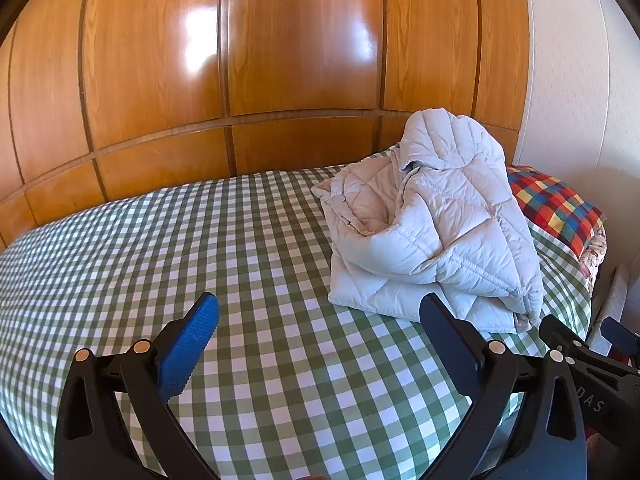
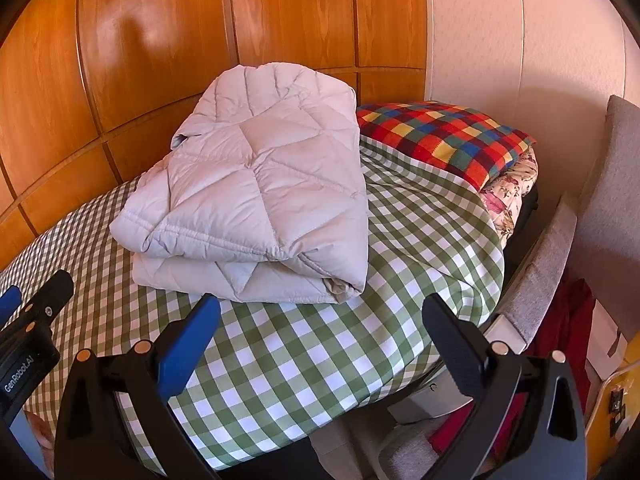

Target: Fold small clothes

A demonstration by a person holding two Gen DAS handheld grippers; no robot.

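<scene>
One folded jacket (image 2: 256, 200), two tongs apart

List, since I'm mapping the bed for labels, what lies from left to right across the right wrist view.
Wooden panelling → quilted jacket → multicoloured checked blanket → grey padded chair. All but the panelling and chair rest on the green gingham sheet.
</scene>
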